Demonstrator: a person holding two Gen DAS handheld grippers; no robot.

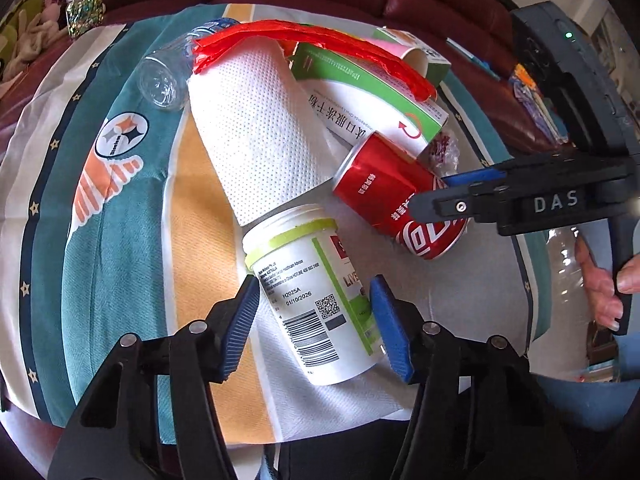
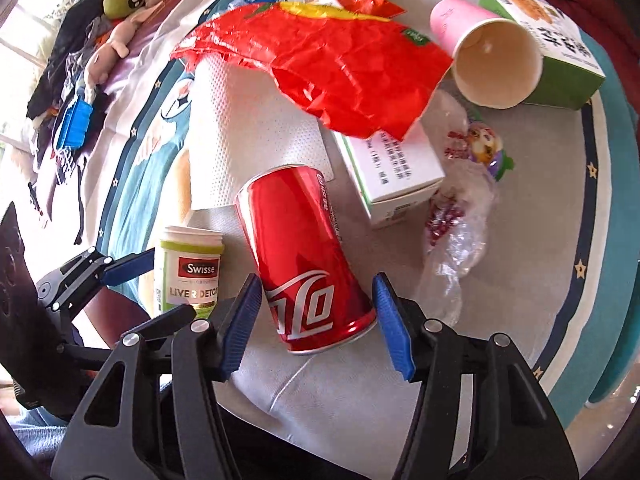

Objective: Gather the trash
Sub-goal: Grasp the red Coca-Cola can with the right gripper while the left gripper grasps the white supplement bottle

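Trash lies on a patterned cloth. A white supplement bottle with a green label lies between the open fingers of my left gripper; the pads are close to it, contact unclear. It also shows in the right wrist view. A red cola can lies between the open fingers of my right gripper, gaps on both sides. The can and right gripper show in the left view.
Behind lie a paper towel, a red wrapper, a green-and-white box, a pink paper cup, a second green box, crumpled clear plastic and a clear bottle. A glitter jar stands at the far left.
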